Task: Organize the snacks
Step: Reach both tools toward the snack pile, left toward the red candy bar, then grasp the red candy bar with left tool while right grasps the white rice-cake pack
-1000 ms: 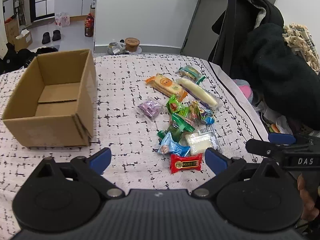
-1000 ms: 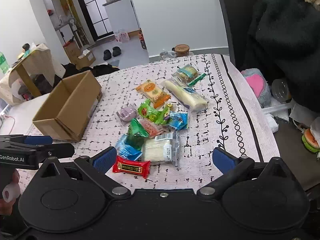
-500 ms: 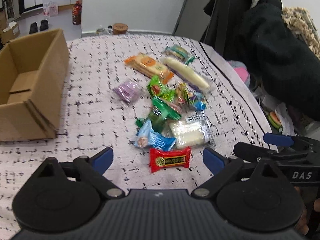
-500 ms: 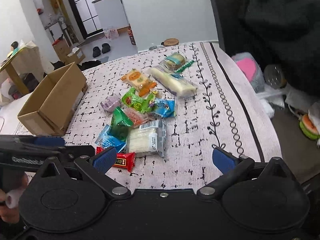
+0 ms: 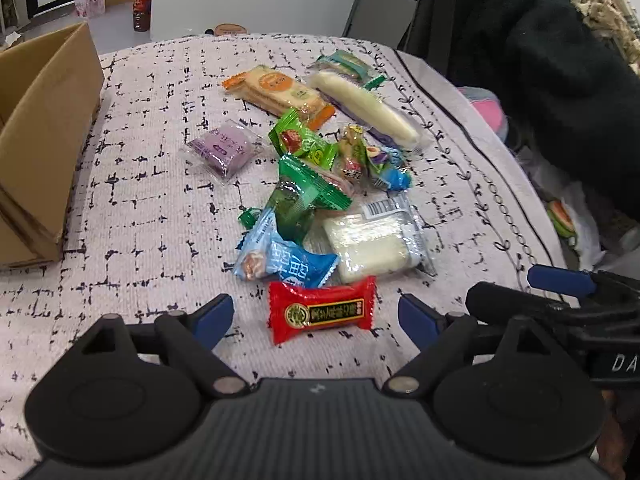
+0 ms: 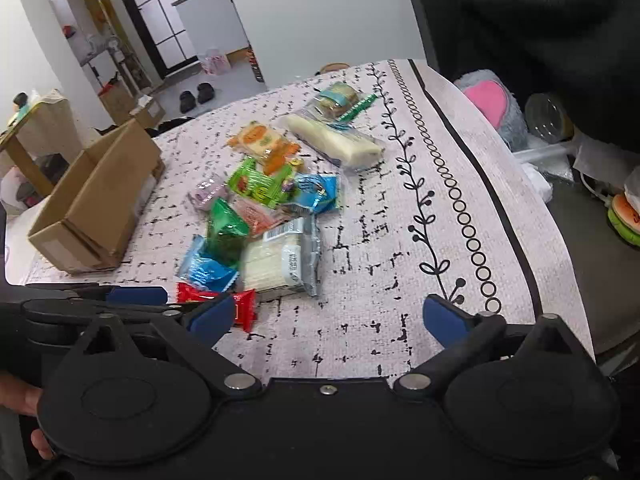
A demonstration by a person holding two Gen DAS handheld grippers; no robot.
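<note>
Left gripper [image 5: 316, 318] over a red crinkly candy wrapper [image 5: 321, 314]

Its jaws are closing around the wrapper at lower centre, not touching yet; the right gripper [image 6: 328, 318] is standing wide apart and holding nothing.

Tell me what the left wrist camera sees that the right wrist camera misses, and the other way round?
Only the left wrist view shows a brown bottle on the floor. Only the right wrist view shows black slippers and a wooden side table. Both show the snack pile, the red candy pack, the cardboard box and the patterned tablecloth.
</note>
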